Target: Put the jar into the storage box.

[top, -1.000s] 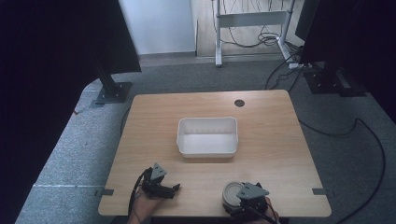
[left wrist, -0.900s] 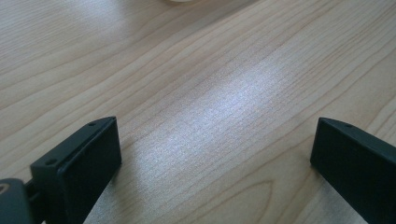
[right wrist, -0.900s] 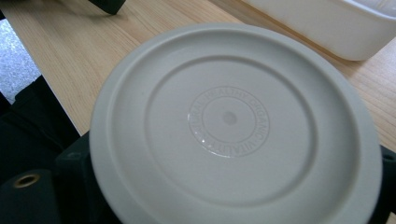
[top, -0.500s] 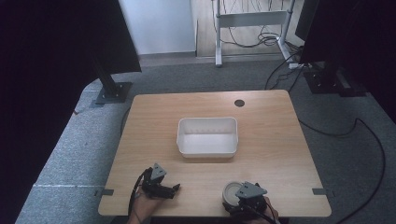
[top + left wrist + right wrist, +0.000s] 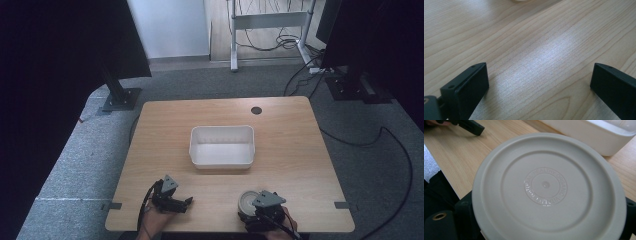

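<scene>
Right gripper view: pale round embossed lid (image 5: 547, 187) clamped between right gripper (image 5: 544, 220) fingers.

In the high view the white bin (image 5: 222, 146) stands at the centre of the table (image 5: 300, 150), the one obstacle on the wood. Bare table runs to its left and right and along the upper edge, broken by a small dark hole (image 5: 256, 110). In the lower part of the frame, the strip between bin and near edge lies open between the left gripper (image 5: 181, 204) and the round lid (image 5: 248, 201).
</scene>
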Demonstrator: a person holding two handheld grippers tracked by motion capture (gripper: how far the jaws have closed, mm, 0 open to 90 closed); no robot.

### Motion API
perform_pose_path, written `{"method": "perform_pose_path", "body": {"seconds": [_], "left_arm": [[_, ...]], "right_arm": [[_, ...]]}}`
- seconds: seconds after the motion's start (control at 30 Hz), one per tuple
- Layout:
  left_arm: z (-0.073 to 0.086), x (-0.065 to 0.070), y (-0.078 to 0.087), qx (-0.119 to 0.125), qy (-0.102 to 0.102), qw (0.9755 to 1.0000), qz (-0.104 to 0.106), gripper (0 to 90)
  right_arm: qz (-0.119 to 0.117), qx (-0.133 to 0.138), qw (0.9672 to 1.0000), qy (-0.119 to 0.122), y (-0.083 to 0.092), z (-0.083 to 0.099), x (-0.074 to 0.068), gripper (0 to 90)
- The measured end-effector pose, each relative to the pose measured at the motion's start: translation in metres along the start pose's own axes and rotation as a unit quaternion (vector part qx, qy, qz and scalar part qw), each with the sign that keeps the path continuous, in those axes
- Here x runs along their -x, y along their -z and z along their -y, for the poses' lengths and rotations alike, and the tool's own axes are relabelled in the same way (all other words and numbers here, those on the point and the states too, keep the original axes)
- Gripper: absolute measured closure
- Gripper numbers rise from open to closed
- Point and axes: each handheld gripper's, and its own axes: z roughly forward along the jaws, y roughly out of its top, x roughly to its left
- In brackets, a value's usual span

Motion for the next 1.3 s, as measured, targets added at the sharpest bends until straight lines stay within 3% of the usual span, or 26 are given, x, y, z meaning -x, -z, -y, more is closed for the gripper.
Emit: {"method": "perform_pose_path", "body": {"seconds": [1.3], "left_arm": [[0.0,0.0,0.0,0.0,0.0,1.0,0.0,1.5]], "right_arm": [[0.02,0.018,0.9995,-0.019,-0.013,-0.031,0.016,9.6]]}}
